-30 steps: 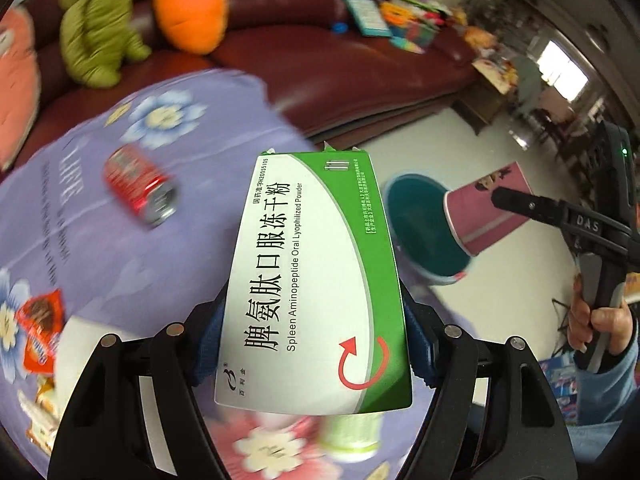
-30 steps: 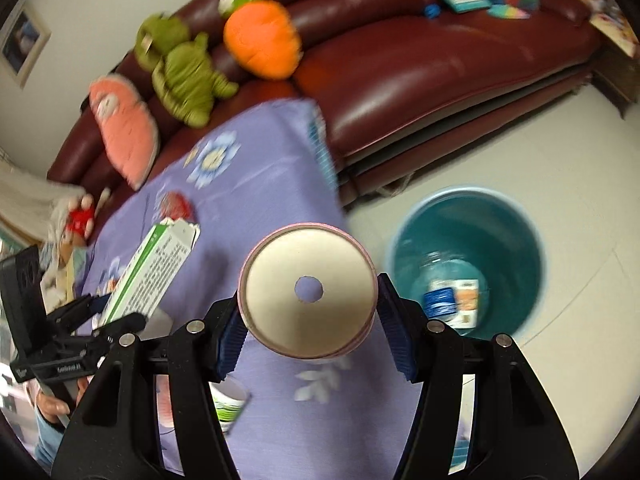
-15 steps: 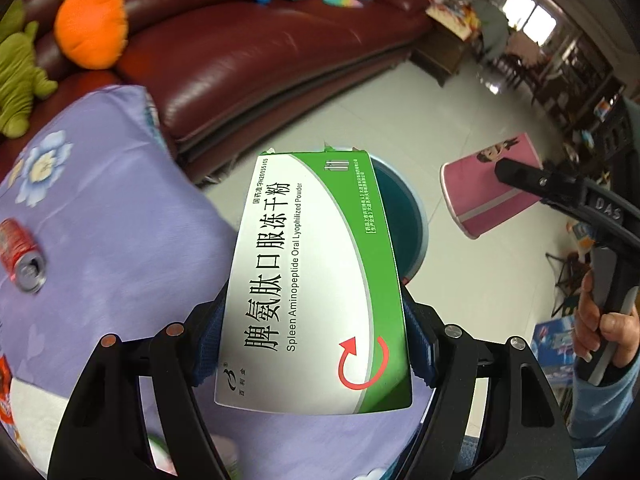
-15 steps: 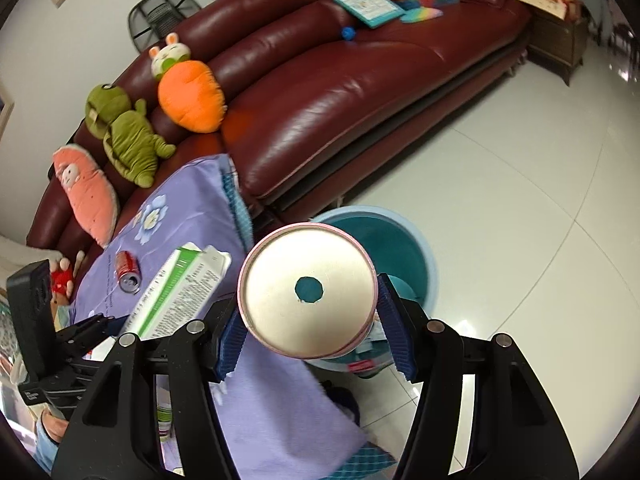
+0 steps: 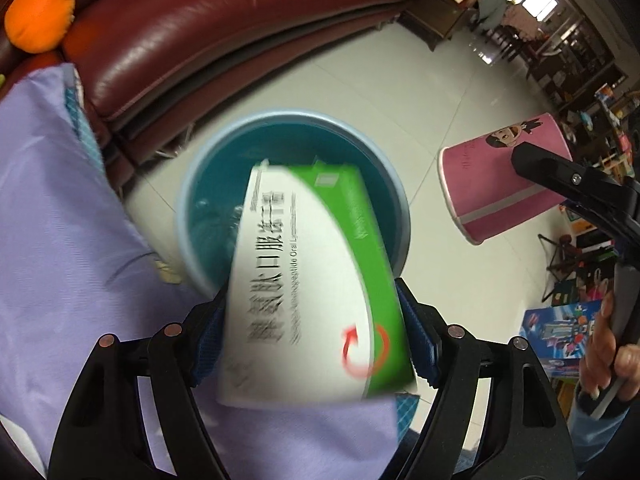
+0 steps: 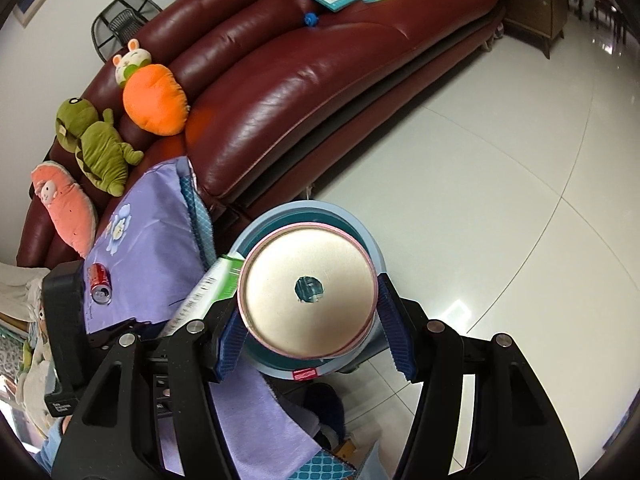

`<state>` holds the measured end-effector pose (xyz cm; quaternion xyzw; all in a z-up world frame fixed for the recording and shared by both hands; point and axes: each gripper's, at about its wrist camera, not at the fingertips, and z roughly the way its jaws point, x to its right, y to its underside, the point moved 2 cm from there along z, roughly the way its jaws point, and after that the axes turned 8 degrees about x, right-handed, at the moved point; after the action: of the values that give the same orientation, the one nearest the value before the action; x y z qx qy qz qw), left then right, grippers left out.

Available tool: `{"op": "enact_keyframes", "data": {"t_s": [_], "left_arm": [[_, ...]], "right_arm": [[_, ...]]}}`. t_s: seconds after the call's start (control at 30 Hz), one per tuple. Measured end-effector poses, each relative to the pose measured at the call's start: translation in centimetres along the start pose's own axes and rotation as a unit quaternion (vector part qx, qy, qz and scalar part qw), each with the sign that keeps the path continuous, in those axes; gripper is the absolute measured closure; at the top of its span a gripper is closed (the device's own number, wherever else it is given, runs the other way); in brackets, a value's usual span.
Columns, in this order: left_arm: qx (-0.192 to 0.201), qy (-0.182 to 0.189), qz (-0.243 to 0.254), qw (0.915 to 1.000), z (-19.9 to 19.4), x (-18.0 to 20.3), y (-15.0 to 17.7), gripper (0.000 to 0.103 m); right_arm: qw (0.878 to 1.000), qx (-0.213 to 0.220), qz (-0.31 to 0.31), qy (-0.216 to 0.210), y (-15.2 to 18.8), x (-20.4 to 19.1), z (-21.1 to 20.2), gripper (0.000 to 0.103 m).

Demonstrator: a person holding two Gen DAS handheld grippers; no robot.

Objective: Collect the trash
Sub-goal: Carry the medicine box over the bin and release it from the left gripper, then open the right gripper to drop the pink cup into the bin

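Over teal bin [image 5: 192, 216], L gripper [image 5: 316, 344] tilted w/ box [image 5: 312, 280], R gripper [image 6: 308, 332] clamping cup [image 6: 308, 292].
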<state>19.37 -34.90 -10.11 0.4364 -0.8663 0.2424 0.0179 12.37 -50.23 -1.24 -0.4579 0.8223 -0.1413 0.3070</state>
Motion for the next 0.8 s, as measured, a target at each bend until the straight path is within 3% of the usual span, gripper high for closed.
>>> {"op": "enact_keyframes", "data": {"t_s": [0.3,0.8], "left_arm": [[-0.020,0.004,-0.012,0.9997,1.2,-0.9,1.9,0.024],[0.007,0.009,-0.054,0.9985,-2.4,-3.6,4.3,0.015]], "right_arm": [[1.000,-0.018,-0.005,-0.001,0.5,-0.2,1.4,0.046],[0.999,-0.030,-0.032,0.003,1.1,-3.2,2.2,0.045]]}}
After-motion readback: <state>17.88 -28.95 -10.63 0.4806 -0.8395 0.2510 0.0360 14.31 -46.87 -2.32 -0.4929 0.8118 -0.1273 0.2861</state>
